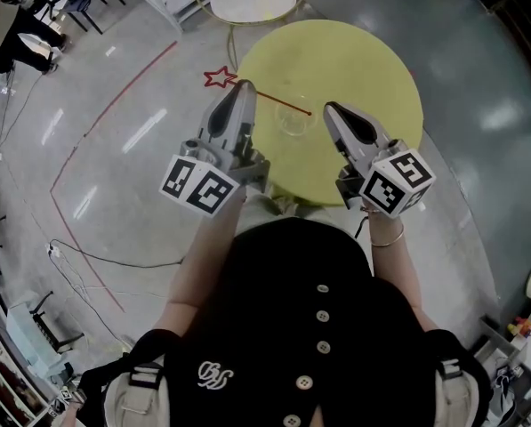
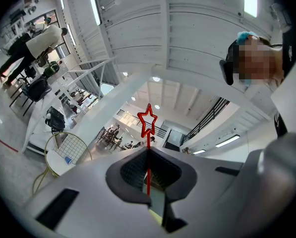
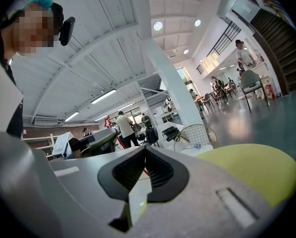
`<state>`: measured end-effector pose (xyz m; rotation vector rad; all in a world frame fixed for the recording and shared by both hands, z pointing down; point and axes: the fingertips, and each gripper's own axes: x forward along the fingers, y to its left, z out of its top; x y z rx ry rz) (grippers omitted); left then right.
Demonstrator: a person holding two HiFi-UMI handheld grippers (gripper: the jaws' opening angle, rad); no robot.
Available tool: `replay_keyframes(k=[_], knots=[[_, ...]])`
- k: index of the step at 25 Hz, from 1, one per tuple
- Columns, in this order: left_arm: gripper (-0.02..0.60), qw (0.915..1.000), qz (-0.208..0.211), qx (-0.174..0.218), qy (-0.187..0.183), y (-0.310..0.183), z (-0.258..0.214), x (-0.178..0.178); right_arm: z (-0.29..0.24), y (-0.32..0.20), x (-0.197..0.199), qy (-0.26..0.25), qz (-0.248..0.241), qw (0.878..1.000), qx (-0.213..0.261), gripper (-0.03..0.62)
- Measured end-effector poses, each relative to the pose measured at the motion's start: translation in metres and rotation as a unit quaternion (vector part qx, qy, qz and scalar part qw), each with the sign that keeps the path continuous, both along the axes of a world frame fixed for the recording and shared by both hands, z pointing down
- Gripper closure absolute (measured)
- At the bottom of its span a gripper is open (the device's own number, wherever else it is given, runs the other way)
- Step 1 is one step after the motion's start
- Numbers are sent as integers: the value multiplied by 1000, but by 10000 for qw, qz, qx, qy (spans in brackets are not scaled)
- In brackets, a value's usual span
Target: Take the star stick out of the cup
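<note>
Red star stick (image 2: 148,140) is clamped mid-shaft by the left gripper (image 2: 148,150), the star slanting up and away from the clear cup (image 1: 296,119), the lower tip seemingly at the cup's rim. The right gripper (image 3: 145,149), jaws together and empty, hovers just beside the cup, probably to steady it

Open-plan office hall, polished grey floor (image 1: 478,78), white slatted ceiling (image 2: 187,29), office chairs (image 3: 251,84), mezzanine railing (image 2: 208,114)
</note>
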<state>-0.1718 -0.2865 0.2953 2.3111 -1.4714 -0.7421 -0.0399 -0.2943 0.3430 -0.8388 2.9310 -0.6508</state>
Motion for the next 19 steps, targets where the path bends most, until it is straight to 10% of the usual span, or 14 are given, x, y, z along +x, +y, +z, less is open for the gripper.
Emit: replay_keyframes(k=[19], knots=[[568, 9999, -134, -47, 30, -4, 7, -3, 7, -3, 4, 24, -74, 10000, -36, 592]])
